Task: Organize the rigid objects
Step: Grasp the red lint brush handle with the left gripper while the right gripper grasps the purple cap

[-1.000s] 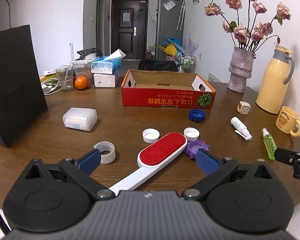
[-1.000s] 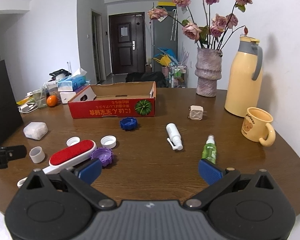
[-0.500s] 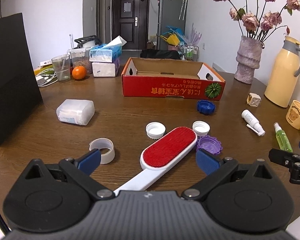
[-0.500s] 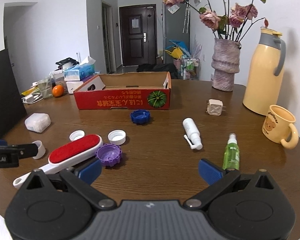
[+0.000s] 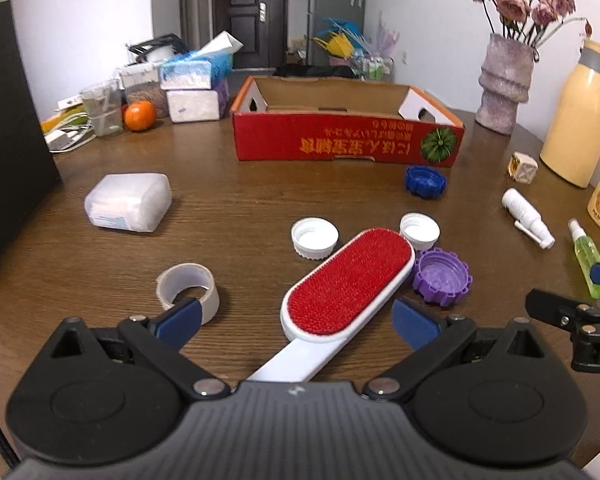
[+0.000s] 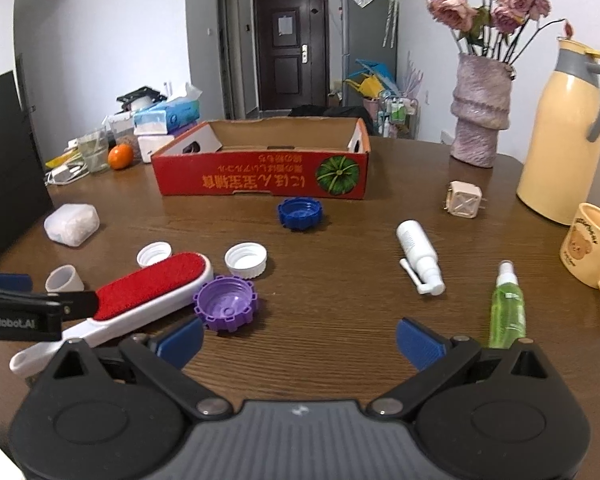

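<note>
A red lint brush [image 5: 348,282] with a white handle lies between the blue pads of my open left gripper [image 5: 294,320], untouched. Beside its head sit a purple cap [image 5: 442,276], two white caps [image 5: 314,237] [image 5: 419,230] and a tape roll [image 5: 188,286]. A blue cap [image 5: 425,181] lies before the open red cardboard box [image 5: 346,142]. My right gripper [image 6: 300,340] is open and holds nothing, near the purple cap [image 6: 225,307]. Ahead of it lie a white spray bottle [image 6: 418,254], a green spray bottle [image 6: 507,312] and a beige plug [image 6: 465,200].
A wrapped white pack [image 5: 128,202] and a black paper bag [image 5: 8,128] are at the left. An orange [image 5: 140,115], a glass and tissue boxes stand at the back left. A vase [image 6: 480,110], a yellow thermos [image 6: 560,136] and a bear mug [image 6: 590,248] line the right side.
Both grippers have moved forward and lower over the table, so the brush and caps appear nearer. Nothing on the table has shifted and both grippers stay open.
</note>
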Demonstrator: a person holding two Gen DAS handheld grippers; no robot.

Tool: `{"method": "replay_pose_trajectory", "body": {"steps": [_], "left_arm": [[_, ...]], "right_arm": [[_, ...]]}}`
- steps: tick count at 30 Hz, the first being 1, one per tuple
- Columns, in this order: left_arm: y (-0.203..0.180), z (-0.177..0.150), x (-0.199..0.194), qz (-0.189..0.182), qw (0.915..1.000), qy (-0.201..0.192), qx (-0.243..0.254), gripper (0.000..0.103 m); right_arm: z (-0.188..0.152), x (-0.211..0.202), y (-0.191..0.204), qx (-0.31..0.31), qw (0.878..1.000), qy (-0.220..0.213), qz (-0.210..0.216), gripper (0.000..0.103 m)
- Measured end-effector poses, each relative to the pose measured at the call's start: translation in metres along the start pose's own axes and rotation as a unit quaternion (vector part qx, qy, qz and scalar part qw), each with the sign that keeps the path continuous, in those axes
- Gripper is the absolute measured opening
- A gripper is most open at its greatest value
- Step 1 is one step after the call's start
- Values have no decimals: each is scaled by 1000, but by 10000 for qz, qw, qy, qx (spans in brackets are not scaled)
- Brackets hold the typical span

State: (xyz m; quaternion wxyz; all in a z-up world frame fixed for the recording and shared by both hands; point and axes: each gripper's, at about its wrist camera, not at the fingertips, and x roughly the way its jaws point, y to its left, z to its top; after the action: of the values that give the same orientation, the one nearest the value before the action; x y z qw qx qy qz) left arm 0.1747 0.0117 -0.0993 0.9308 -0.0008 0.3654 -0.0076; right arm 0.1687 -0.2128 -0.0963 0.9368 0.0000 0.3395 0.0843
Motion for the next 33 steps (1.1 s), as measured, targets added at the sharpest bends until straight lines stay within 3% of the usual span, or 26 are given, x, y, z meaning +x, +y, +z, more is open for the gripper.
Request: {"method": "replay_pose_trajectory", "body": {"steps": [12, 21, 25, 27, 30, 33], "left_arm": [[-11, 1, 50, -39, 9975, 542, 454, 103], [-11, 3, 68, -97, 9969, 619, 472, 101], [-11, 2, 72, -207, 9968, 629, 439, 94], [-12, 3, 72, -282, 9968, 581, 466, 88], [-13, 3, 69, -398, 9964, 479, 568, 67], [-10, 3, 68, -426, 9967, 454, 511, 63]], "right_arm": [[2, 37, 6, -137, 9994, 300, 112, 103], [4, 51, 5, -120, 9990, 290, 328, 103], [6, 54, 7, -157, 9989, 202, 385, 103], [7, 57, 8, -161, 9986, 206, 466, 103], [8, 61, 12, -206, 9977, 256, 588, 102], [9, 66, 18, -263, 9973, 287, 625, 101]]}}
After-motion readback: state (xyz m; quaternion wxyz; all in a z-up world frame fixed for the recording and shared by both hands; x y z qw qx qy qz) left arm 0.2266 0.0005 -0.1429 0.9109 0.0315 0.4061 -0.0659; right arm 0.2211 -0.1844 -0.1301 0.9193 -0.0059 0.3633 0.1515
